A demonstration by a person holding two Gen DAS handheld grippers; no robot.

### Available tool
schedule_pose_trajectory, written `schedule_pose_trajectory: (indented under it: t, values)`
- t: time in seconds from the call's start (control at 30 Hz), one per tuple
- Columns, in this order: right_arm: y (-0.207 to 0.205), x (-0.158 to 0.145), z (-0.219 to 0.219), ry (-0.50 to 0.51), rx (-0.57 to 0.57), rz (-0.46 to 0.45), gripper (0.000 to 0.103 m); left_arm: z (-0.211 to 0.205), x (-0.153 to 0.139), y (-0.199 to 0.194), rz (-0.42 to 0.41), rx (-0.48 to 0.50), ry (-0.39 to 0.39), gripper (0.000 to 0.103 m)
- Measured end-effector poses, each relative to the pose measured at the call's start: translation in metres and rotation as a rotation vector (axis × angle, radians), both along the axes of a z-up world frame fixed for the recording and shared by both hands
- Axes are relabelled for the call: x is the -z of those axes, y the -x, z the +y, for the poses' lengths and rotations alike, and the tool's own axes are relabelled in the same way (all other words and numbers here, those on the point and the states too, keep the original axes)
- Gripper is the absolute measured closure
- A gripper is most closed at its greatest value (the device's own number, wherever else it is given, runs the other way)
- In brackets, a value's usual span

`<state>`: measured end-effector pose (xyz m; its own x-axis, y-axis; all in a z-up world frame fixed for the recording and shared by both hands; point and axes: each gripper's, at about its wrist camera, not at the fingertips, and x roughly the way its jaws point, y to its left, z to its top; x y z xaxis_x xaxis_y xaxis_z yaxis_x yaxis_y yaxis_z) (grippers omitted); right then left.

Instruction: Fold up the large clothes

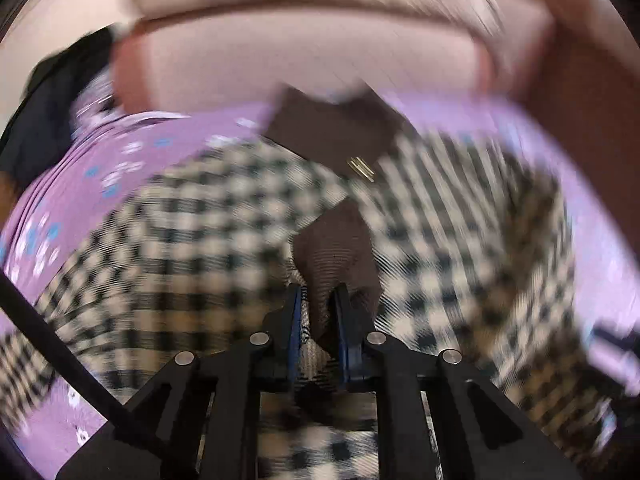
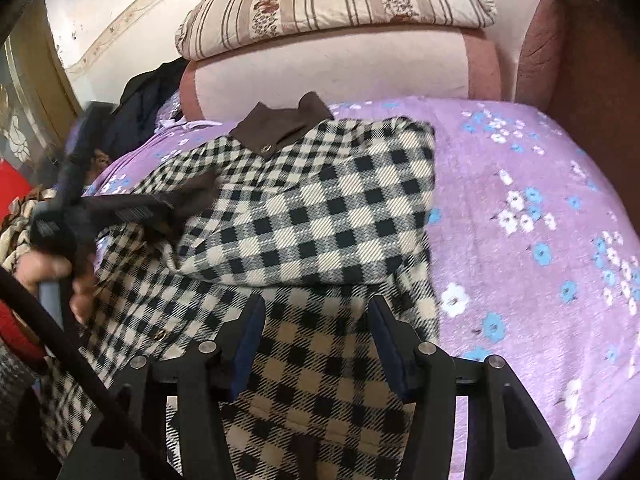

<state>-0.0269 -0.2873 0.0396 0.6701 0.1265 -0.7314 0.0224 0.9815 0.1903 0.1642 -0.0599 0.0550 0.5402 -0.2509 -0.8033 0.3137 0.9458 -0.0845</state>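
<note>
Checked coat (image 2: 320, 216), one, two grippers, one pillow (image 2: 340, 4)

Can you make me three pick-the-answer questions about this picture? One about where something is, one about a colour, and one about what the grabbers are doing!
1. Where does the striped pillow lie?
A on the pink sofa back
B on the floor
C under the coat

2. What colour is the checked woollen coat's collar?
A red
B brown
C green

3. What is the left gripper doing?
A open over nothing
B pinching brown cloth
C holding a pillow

Answers: A, it sits atop the sofa back; B, the collar is brown; B, the pads squeeze brown fabric.
</note>
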Motion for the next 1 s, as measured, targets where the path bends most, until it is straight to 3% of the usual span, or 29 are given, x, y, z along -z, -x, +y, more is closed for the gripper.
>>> schedule_pose_trajectory:
  t: [0.1, 0.2, 0.33, 0.4, 0.53, 0.63, 0.7, 0.87, 0.97, 1.0]
  values:
    - [-0.005, 0.002, -0.009, -0.021, 0.027, 0.010, 0.045, 0.055, -0.010, -0.012, -0.002, -0.156, 0.125, 0.088]
    - [-0.012, 0.009, -0.016, -0.044, 0.051, 0.033, 0.045, 0.094, -0.005, -0.019, -0.007, -0.286, 0.116, 0.087]
    - [-0.015, 0.008, -0.016, -0.011, 0.071, 0.017, 0.045, 0.124, 0.017, -0.018, 0.095, -0.342, 0.163, 0.084]
    - [-0.014, 0.004, -0.011, 0.019, 0.071, -0.003, 0.045, 0.134, 0.018, -0.010, 0.104, -0.353, 0.186, 0.069]
    - [-0.015, 0.000, 0.002, 0.083, 0.058, -0.022, 0.045, 0.152, 0.007, 0.015, 0.133, -0.378, 0.262, 0.057]
    - [-0.024, -0.010, 0.003, 0.073, 0.062, -0.031, 0.045, 0.157, -0.005, 0.043, 0.127, -0.380, 0.255, 0.051]
    - [-0.040, -0.016, 0.003, 0.044, 0.065, -0.031, 0.045, 0.158, -0.013, 0.059, 0.099, -0.371, 0.227, 0.040]
    - [-0.097, -0.008, 0.026, 0.101, 0.019, 0.036, 0.045, 0.166, -0.017, 0.077, 0.012, -0.364, 0.135, 0.037]
    - [-0.125, 0.015, 0.027, 0.227, 0.065, 0.130, 0.046, 0.176, -0.011, 0.074, 0.007, -0.374, 0.149, 0.037]
    - [-0.133, 0.025, 0.023, 0.311, 0.109, 0.182, 0.061, 0.180, -0.008, 0.074, 0.004, -0.374, 0.155, 0.037]
